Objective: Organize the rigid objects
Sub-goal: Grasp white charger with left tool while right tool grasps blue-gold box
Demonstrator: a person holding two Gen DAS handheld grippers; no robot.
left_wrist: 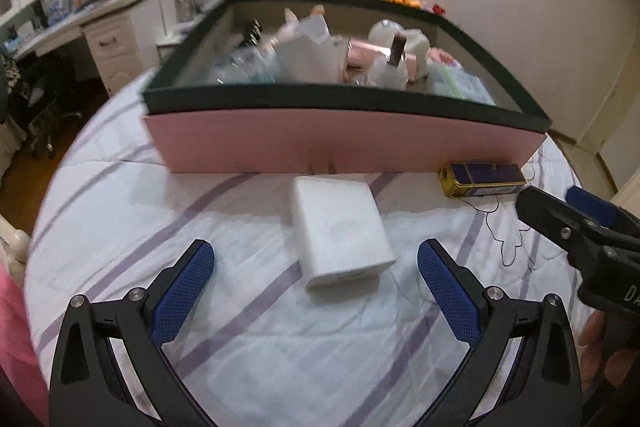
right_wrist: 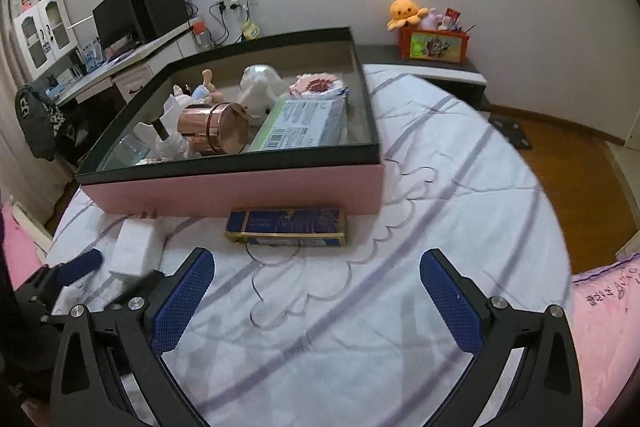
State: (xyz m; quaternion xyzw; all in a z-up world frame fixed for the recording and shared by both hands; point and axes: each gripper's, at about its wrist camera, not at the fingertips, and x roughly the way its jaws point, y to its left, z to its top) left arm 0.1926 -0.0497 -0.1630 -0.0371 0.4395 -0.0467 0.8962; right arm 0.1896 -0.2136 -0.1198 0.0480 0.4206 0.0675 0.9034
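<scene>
A white rectangular box (left_wrist: 340,235) lies on the striped bedsheet, just ahead of my left gripper (left_wrist: 316,267), which is open with the box's near end between its fingertips. The same white box (right_wrist: 134,247) shows at the left of the right wrist view. A blue and gold tin (right_wrist: 286,227) lies against the pink box's front wall; my right gripper (right_wrist: 316,275) stands open a little short of it, nothing between its fingers. The tin (left_wrist: 482,179) and the right gripper (left_wrist: 560,211) appear at the right of the left wrist view. The pink box with dark rim (left_wrist: 344,143) (right_wrist: 240,193) holds several items.
Inside the pink box lie a copper cup (right_wrist: 212,127), a white plush (right_wrist: 258,87) and a flat green packet (right_wrist: 300,125). A desk with a monitor (right_wrist: 116,19) stands at the far left. A nightstand with an orange box (right_wrist: 434,45) is behind the bed. A pink pillow (right_wrist: 604,315) lies right.
</scene>
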